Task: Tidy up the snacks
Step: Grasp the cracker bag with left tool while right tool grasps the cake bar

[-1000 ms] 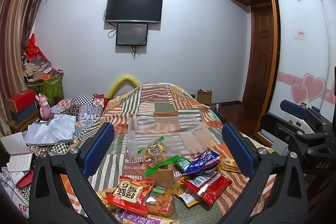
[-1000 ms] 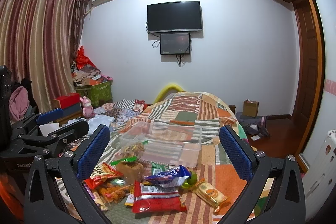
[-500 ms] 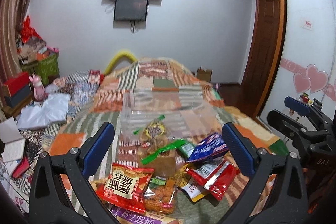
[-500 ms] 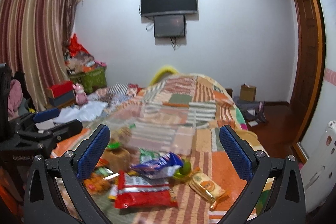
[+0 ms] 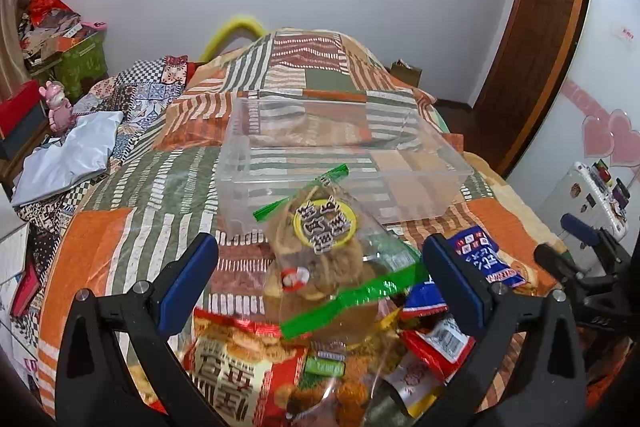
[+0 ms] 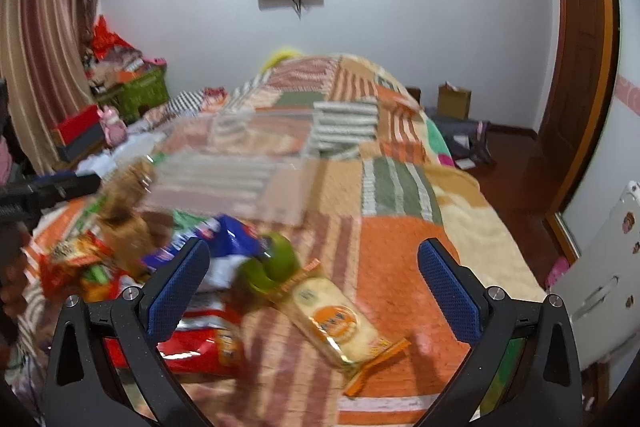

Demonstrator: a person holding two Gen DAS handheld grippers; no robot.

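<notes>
On the bed [image 5: 100,239], spread with a patchwork quilt, a heap of snack packets lies just in front of one clear plastic bin [image 5: 340,163], which holds nothing yet. The left gripper [image 5: 320,279] hangs over the heap with its jaws spread wide and empty, framing the clear bag of brown biscuits [image 5: 320,251] with green seal strips, which leans up toward twelve o'clock against the bin's near wall. The right gripper [image 6: 312,283] is likewise wide open and empty, above the cream-and-orange cracker pack [image 6: 340,319] lying alone at its six o'clock.

The step in hand looks like a first pick. For the biscuit bag, closing on the crimped top edge should avoid crushing what is inside; then lift clear of the bin wall before lowering.

Counted: one bin, one biscuit bag, one cracker pack, one blue packet [image 5: 480,259], one green round item [image 6: 272,263]; red packets number perhaps three, though the right view is blurred.
</notes>
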